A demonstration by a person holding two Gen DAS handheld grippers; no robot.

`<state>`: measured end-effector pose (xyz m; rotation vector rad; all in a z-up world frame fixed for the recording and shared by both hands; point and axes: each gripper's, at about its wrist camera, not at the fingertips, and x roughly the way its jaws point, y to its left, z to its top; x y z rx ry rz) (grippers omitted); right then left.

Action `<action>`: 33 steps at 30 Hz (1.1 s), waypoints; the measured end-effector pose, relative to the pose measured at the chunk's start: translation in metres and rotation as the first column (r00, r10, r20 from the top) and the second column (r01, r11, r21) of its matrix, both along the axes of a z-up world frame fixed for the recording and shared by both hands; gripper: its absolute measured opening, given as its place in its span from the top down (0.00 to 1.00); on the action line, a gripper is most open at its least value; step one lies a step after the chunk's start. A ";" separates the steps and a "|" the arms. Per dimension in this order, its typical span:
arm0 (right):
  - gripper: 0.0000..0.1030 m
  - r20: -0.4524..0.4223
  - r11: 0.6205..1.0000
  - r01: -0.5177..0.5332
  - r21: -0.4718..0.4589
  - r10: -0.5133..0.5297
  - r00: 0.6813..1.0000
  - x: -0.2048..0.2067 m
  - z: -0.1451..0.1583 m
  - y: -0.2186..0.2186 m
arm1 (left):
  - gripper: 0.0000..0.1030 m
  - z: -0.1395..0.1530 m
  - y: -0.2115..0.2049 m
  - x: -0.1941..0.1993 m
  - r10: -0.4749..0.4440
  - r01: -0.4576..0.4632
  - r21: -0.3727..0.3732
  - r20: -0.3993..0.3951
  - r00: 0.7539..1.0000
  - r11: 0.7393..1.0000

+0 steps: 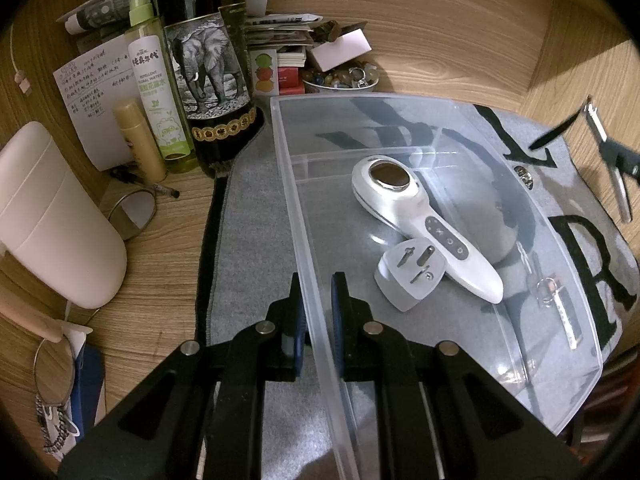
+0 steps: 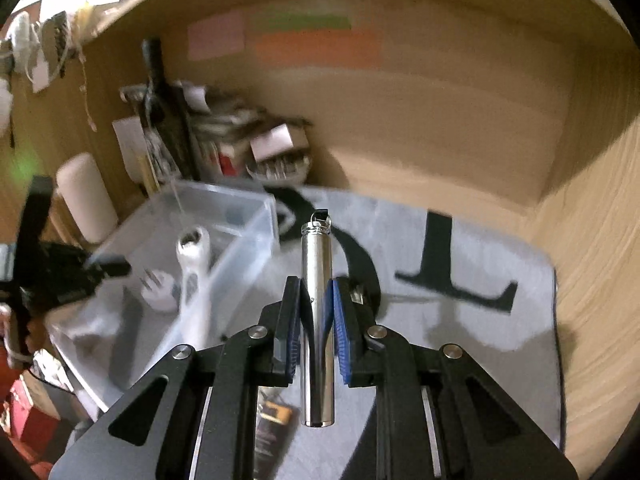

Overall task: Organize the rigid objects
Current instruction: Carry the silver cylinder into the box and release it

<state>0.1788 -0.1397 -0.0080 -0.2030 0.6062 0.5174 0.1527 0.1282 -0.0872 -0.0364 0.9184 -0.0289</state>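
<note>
A clear plastic bin sits on a grey mat. Inside lie a white handheld device and a white plug adapter. My left gripper is shut on the bin's near wall, one finger on each side. My right gripper is shut on a silver metal cylinder with a ring at its far end, held above the mat to the right of the bin. The white device and adapter show blurred there. The right gripper also shows at the far right in the left wrist view.
A dark wine bottle, a green spray bottle, a beige tube and a white container stand left of the bin. A bowl of beads and papers sit behind. Wooden walls enclose the desk. A watch lies under the bin.
</note>
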 end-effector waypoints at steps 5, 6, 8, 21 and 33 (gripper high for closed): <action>0.86 0.041 0.999 -0.042 0.021 0.041 0.998 -0.006 0.016 0.016 | 0.89 0.000 0.000 0.000 -0.002 0.002 0.001 0.000 1.000 1.000; 0.86 0.045 0.998 -0.053 0.025 0.051 0.998 -0.008 0.018 0.020 | 0.89 0.000 -0.001 0.000 0.000 0.000 0.001 0.000 1.000 1.000; 0.86 0.049 0.997 -0.073 0.034 0.071 0.996 -0.009 0.021 0.025 | 0.89 0.000 -0.001 0.000 0.001 -0.001 0.001 0.000 1.000 1.000; 0.86 0.044 0.975 -0.221 0.018 0.220 0.975 -0.012 0.019 0.086 | 0.89 0.000 -0.001 0.000 0.001 -0.001 0.001 0.000 1.000 1.000; 0.86 -0.108 0.946 -0.311 -0.093 0.301 0.948 0.005 -0.028 0.136 | 0.89 0.000 -0.001 0.000 0.001 -0.001 0.000 -0.001 1.000 1.000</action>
